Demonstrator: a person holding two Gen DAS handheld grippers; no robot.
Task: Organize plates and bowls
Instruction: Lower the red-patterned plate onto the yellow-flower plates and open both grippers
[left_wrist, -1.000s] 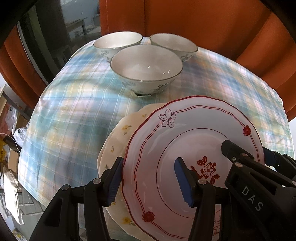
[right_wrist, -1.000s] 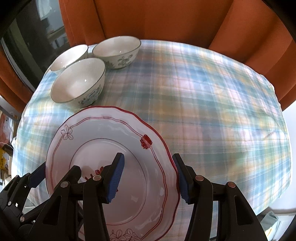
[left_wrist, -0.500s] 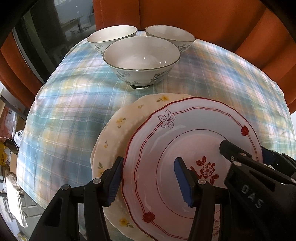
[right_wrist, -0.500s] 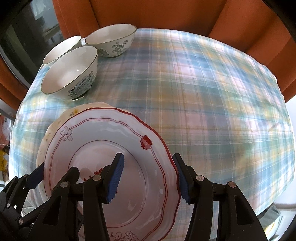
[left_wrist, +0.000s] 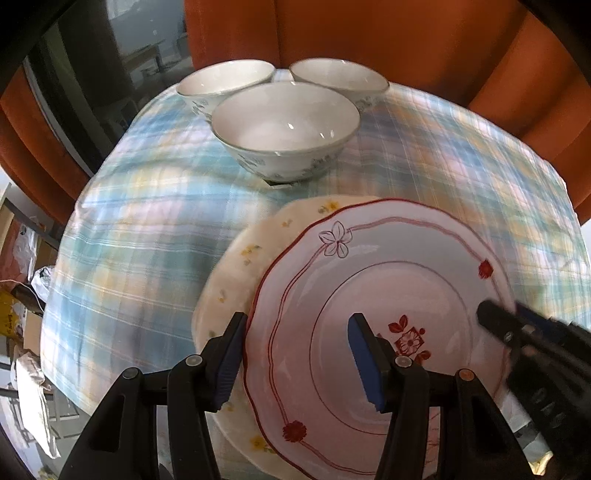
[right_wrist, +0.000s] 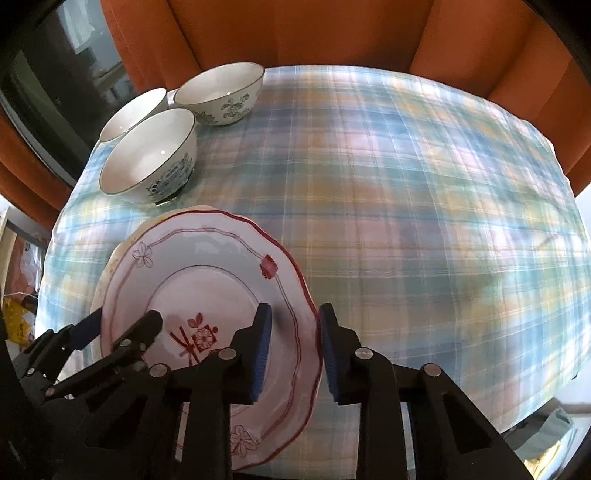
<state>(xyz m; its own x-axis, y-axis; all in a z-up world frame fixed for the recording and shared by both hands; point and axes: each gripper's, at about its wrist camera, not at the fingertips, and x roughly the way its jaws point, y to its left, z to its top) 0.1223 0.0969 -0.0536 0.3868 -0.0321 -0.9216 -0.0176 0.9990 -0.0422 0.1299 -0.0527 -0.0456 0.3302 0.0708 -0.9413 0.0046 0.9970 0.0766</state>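
Observation:
A white plate with a red scalloped rim (left_wrist: 388, 258) (right_wrist: 207, 266) overlaps a cream plate with yellow flowers (left_wrist: 251, 251); I cannot tell whether it rests on it. My left gripper (left_wrist: 297, 360) (right_wrist: 120, 325) is shut across its left rim, one pad outside the edge and one over the well. My right gripper (right_wrist: 295, 350) (left_wrist: 508, 317) straddles the right rim. Its jaws are closing, with the rim between the pads and the outer pad against the edge. Three white bowls with blue flower patterns (left_wrist: 284, 125) (left_wrist: 225, 79) (left_wrist: 338, 79) stand grouped at the far side.
A blue and yellow plaid cloth (right_wrist: 406, 203) covers the round table, bare over its right half. Orange upholstered seats (right_wrist: 295, 33) ring the far edge. Bags and clutter (left_wrist: 22, 314) lie on the floor past the left edge.
The right gripper's jaws have narrowed sharply onto the plate's right rim. More of the cream plate shows from under the red-rimmed plate. The left gripper's jaws are unchanged.

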